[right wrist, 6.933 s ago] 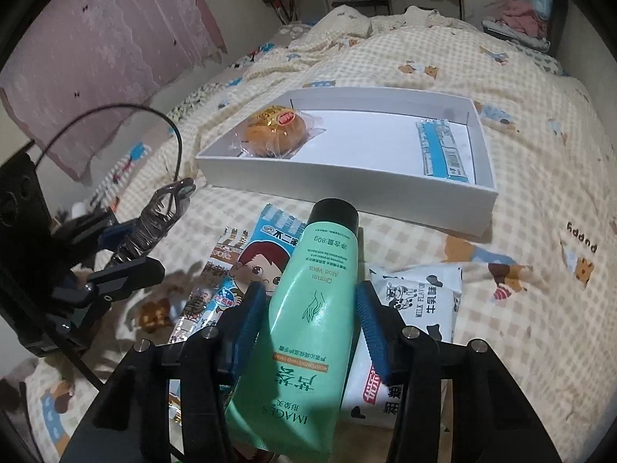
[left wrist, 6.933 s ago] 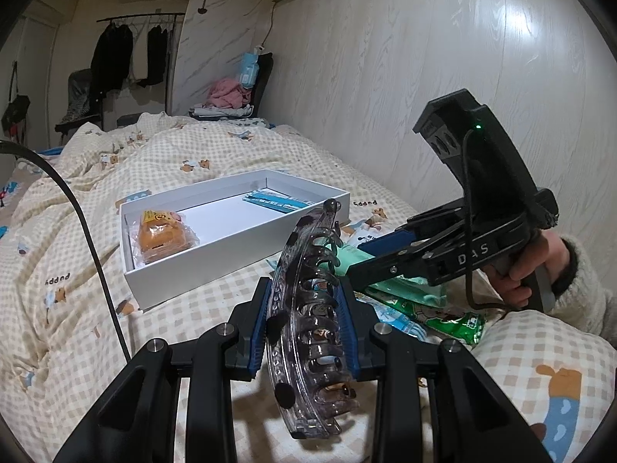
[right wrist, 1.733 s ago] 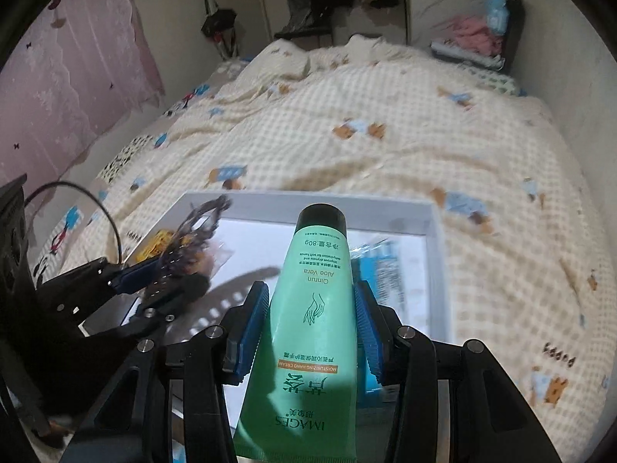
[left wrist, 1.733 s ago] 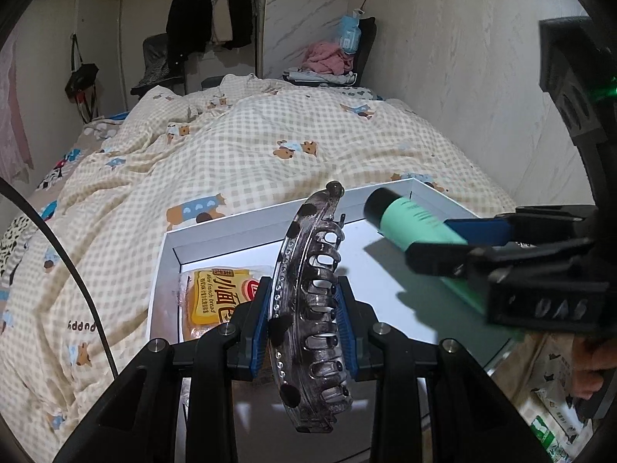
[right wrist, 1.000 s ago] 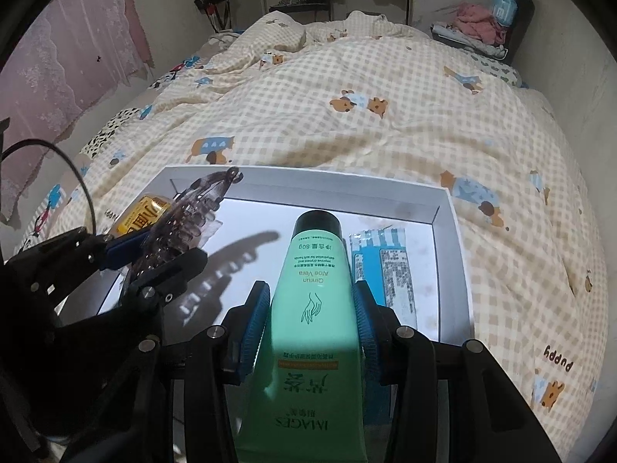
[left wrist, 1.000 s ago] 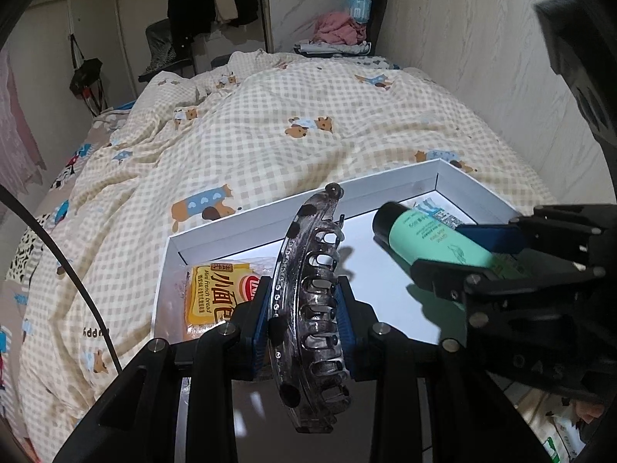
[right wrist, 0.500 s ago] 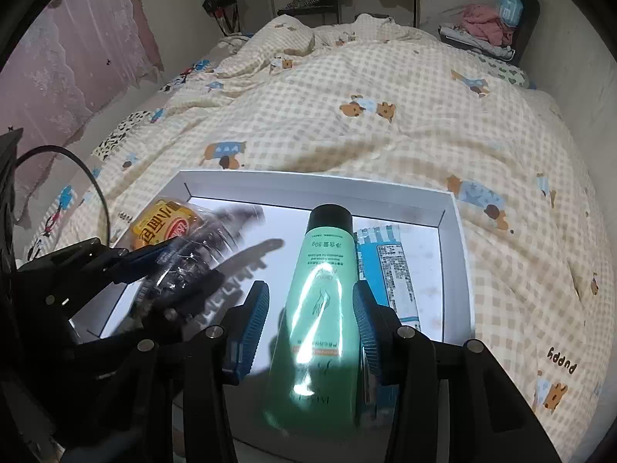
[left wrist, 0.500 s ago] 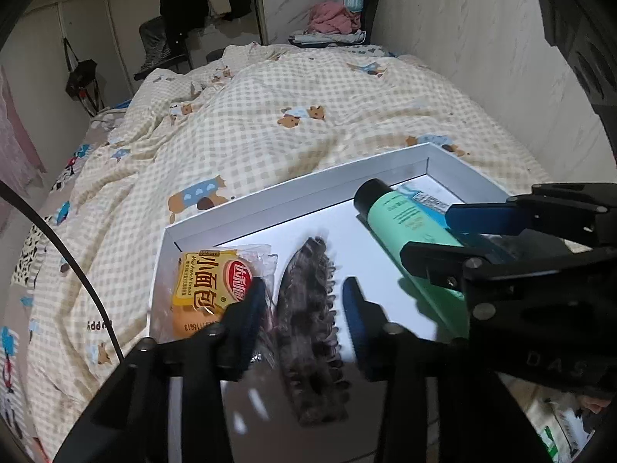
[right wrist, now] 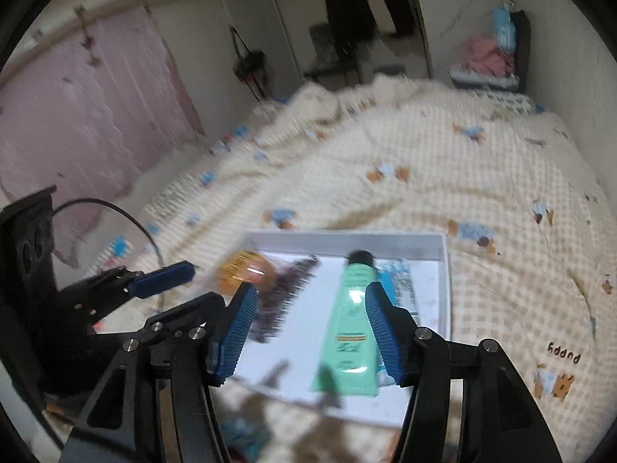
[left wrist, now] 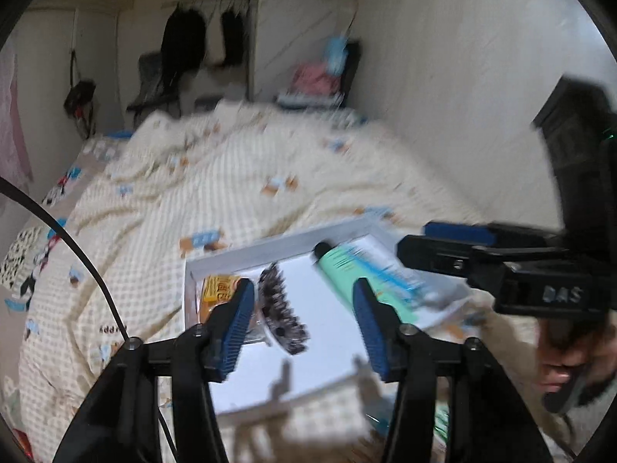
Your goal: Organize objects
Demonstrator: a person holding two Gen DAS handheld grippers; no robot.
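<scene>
Above bed [left wrist: 239,177], both tools [left wrist: 304,324] [right wrist: 310,326] tilted downward

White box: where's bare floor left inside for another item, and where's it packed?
In the white box, the bare patches are the strip between the hair claw and the green tube, and the near-left floor below the claw. Crowded: the far-left corner, where the bread pack touches the claw, and the right wall, where the tube lies against the blue sachet.

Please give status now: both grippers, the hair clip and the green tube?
Both grippers open, jaws just widened, nothing between. Hair clip, green tube lying in white box. Nothing blocking.
</scene>
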